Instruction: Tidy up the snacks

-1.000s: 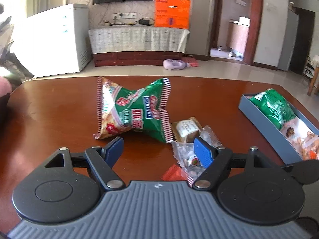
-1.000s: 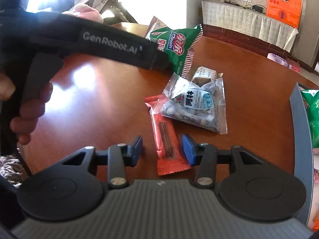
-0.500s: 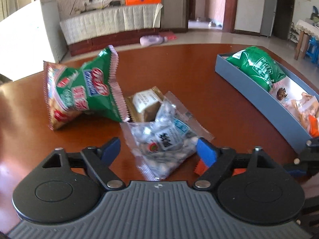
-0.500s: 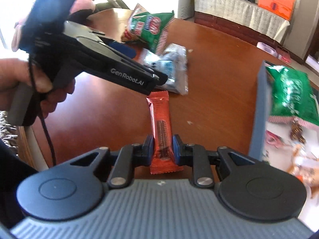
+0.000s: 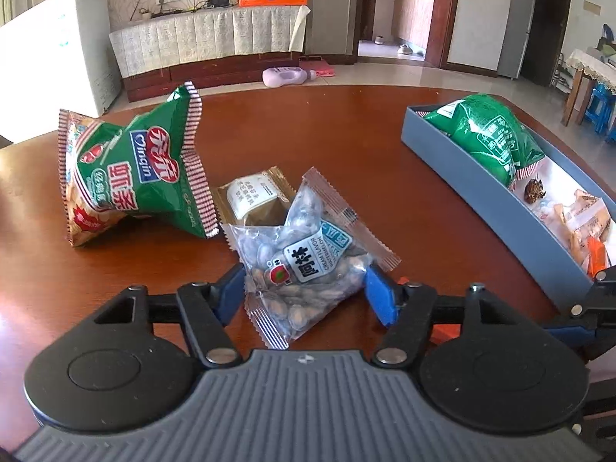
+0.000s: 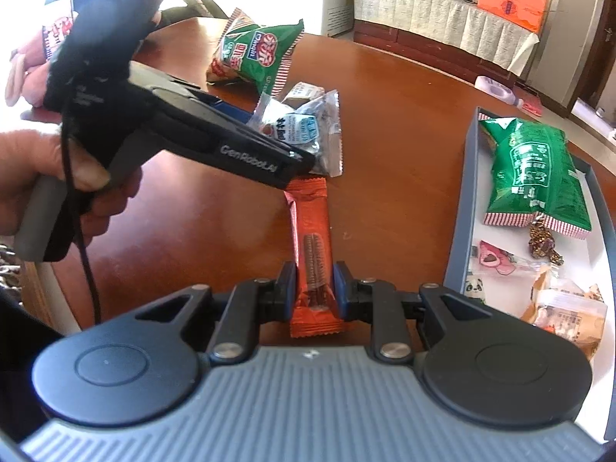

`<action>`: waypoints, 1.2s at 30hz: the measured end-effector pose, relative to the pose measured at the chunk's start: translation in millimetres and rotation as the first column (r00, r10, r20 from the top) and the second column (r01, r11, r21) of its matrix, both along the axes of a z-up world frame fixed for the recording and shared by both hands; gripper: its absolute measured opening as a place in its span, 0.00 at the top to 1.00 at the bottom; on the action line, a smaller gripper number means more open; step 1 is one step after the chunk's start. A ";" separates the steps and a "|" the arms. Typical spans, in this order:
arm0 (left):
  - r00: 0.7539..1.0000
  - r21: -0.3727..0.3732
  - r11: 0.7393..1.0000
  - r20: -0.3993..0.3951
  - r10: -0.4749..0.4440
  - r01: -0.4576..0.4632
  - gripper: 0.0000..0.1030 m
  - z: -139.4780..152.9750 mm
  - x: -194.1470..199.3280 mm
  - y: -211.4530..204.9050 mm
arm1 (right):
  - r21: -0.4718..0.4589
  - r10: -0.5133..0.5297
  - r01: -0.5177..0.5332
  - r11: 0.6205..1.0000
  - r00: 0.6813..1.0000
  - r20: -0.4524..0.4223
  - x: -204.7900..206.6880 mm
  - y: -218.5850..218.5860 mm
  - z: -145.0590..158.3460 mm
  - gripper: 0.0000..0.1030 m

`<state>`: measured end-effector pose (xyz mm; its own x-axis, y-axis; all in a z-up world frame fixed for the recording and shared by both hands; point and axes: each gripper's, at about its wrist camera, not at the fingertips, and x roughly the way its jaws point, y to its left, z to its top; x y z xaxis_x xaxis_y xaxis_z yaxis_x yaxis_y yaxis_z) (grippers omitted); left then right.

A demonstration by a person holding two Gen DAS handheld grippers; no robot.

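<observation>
The right gripper [image 6: 315, 287] grips the orange bar [image 6: 312, 246]. The left gripper [image 5: 306, 292] has just been closing around the nut bag [image 5: 308, 258]; contact is unclear.

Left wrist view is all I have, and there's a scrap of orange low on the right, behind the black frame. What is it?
Observer: An orange snack bar. The right hand-held gripper is shut on its near end.
Operator: Which way does the bar point?
Observer: Its far end points at the clear nut packet.
Operator: Is anything in the tray hidden from me?
Observer: Yes. A pink cartoon packet lies close inside the tray wall, which blocks it in your view.
</observation>
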<state>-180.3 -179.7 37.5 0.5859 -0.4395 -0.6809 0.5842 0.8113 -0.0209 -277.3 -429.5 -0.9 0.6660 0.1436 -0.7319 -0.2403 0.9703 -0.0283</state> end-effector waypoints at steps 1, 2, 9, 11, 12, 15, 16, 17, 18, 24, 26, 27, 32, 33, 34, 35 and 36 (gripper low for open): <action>1.000 -0.006 1.000 0.005 0.002 -0.002 0.33 2.0 -0.8 0.8 | 0.000 -0.006 0.006 1.000 1.000 0.004 0.8 0.0 0.2 0.76; 1.000 -0.014 1.000 0.009 0.003 -0.003 0.33 4.2 -1.6 1.3 | 0.001 -0.012 0.012 1.000 1.000 0.008 0.0 -1.0 1.2 0.76; 0.999 -0.061 0.998 0.040 0.009 -0.006 0.34 19.0 -8.3 5.4 | 0.030 -0.056 0.054 0.998 0.997 0.057 -5.8 -10.5 13.8 0.76; 0.999 -0.070 0.997 0.043 0.023 -0.020 0.34 21.9 -7.6 6.8 | 0.030 -0.065 0.064 0.998 0.996 0.064 -7.5 -12.9 15.6 0.76; 0.999 -0.075 0.997 0.043 0.028 -0.024 0.34 22.6 -7.3 8.5 | 0.032 -0.069 0.067 0.997 0.995 0.067 -8.1 -13.4 16.3 0.76; 0.997 -0.081 0.996 0.052 0.049 -0.045 0.34 26.2 -8.6 14.6 | 0.037 -0.080 0.077 0.996 0.994 0.081 -10.8 -14.8 19.2 0.76; 0.997 -0.086 0.995 0.054 0.053 -0.048 0.34 27.3 -8.2 15.4 | 0.038 -0.085 0.082 0.996 0.993 0.085 -11.5 -15.7 20.2 0.76; 0.997 -0.087 0.995 0.059 0.059 -0.053 0.34 28.8 -8.9 15.7 | 0.039 -0.090 0.087 0.995 0.992 0.089 -12.5 -17.0 21.2 0.76; 0.996 -0.085 0.995 0.066 0.062 -0.056 0.34 30.0 -9.8 15.5 | 0.040 -0.094 0.090 0.995 0.991 0.092 -14.7 -17.6 21.8 0.76; 0.993 -0.087 0.994 0.095 0.071 -0.063 0.34 36.5 -13.3 9.9 | 0.059 -0.126 0.119 0.991 0.985 0.120 -24.0 -28.6 31.1 0.76; 0.993 -0.090 0.994 0.099 0.068 -0.059 0.34 36.9 -14.8 6.0 | 0.066 -0.139 0.131 0.989 0.982 0.129 -27.5 -33.9 33.2 0.76; 0.992 -0.089 0.994 0.104 0.066 -0.056 0.34 37.5 -15.8 3.5 | 0.070 -0.144 0.136 0.988 0.981 0.131 -29.9 -36.1 33.7 0.76; 0.992 -0.097 0.994 0.110 0.056 -0.045 0.34 40.0 -19.7 -5.2 | 0.082 -0.169 0.158 0.984 0.975 0.146 -38.7 -46.3 37.3 0.76; 0.992 -0.100 0.994 0.110 0.054 -0.043 0.34 40.6 -20.7 -6.8 | 0.085 -0.172 0.161 0.983 0.974 0.150 -40.3 -48.5 38.7 0.76; 0.992 -0.101 0.994 0.111 0.052 -0.041 0.34 41.1 -21.6 -8.5 | 0.089 -0.176 0.164 0.983 0.972 0.153 -41.4 -50.4 40.0 0.76; 0.992 -0.100 0.994 0.114 0.050 -0.039 0.34 41.7 -22.6 -11.1 | 0.093 -0.179 0.166 0.982 0.972 0.155 -43.0 -52.3 40.9 0.76; 0.992 -0.098 0.995 0.117 0.046 -0.035 0.34 41.9 -24.0 -13.2 | 0.096 -0.180 0.167 0.981 0.971 0.157 -44.4 -53.1 42.3 0.76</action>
